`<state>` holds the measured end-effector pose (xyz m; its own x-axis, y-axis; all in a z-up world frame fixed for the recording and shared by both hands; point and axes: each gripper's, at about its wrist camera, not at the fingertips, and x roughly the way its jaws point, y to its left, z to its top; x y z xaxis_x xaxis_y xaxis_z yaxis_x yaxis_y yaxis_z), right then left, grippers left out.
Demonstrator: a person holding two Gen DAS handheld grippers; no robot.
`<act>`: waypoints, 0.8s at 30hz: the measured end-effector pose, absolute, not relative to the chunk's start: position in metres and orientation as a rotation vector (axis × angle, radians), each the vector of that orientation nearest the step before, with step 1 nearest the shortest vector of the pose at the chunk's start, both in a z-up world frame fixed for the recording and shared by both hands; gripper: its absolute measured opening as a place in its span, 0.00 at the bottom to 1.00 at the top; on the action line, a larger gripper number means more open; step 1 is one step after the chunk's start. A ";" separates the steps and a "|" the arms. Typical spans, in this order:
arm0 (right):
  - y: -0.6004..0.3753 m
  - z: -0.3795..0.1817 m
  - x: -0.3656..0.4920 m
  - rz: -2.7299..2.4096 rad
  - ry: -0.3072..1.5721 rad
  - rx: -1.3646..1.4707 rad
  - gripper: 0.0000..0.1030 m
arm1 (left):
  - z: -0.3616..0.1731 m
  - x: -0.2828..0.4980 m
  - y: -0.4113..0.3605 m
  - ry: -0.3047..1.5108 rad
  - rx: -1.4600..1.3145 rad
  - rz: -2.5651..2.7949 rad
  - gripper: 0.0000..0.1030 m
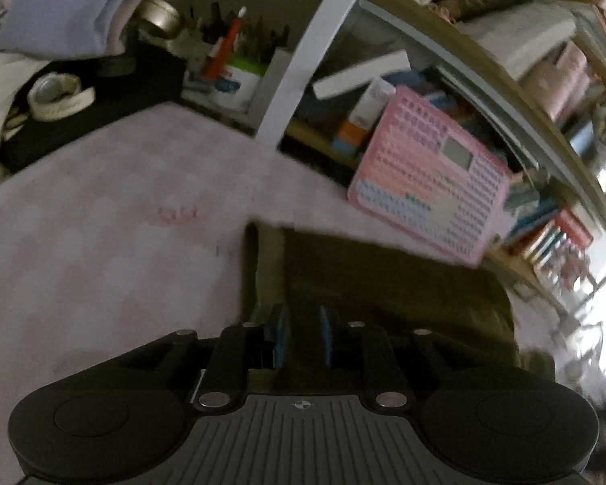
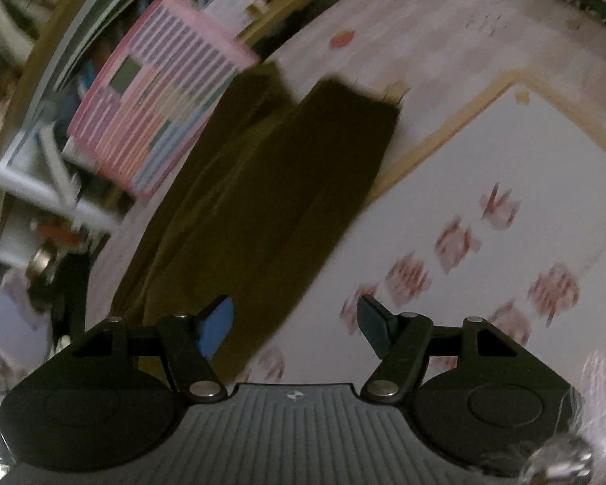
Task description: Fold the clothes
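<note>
A dark olive garment (image 2: 270,186) lies folded lengthways on a pale pink checked cloth (image 2: 424,28), reaching from near my right gripper to a pink basket. In the left wrist view the same garment (image 1: 384,279) fills the space just ahead of my left gripper (image 1: 303,335), whose blue-padded fingers are shut on its near edge. My right gripper (image 2: 295,323) hovers open over the garment's near end, its left blue pad (image 2: 216,329) above the fabric and the other finger over the floral sheet.
A pink slotted basket (image 1: 432,186) leans against cluttered shelves (image 1: 505,93). A white post (image 1: 307,56), a cup of pens (image 1: 238,76), a black surface with a watch (image 1: 56,95) and a folded lilac cloth (image 1: 68,4) stand at the back left. A white floral sheet (image 2: 505,222) lies right.
</note>
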<state>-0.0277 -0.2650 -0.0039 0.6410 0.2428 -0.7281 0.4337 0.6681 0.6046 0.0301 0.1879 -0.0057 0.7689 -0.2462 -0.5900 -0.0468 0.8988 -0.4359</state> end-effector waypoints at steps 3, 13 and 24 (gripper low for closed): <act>-0.291 -0.009 -0.014 -0.165 0.868 0.875 0.67 | -0.017 0.011 0.185 0.738 -0.481 -0.062 0.18; -0.319 -0.028 0.022 -0.169 0.894 0.948 0.67 | -0.028 -0.013 0.186 0.757 -0.531 0.033 0.19; -0.330 0.016 0.011 -0.007 0.742 0.966 0.02 | -0.022 -0.007 0.181 0.795 -0.480 0.038 0.19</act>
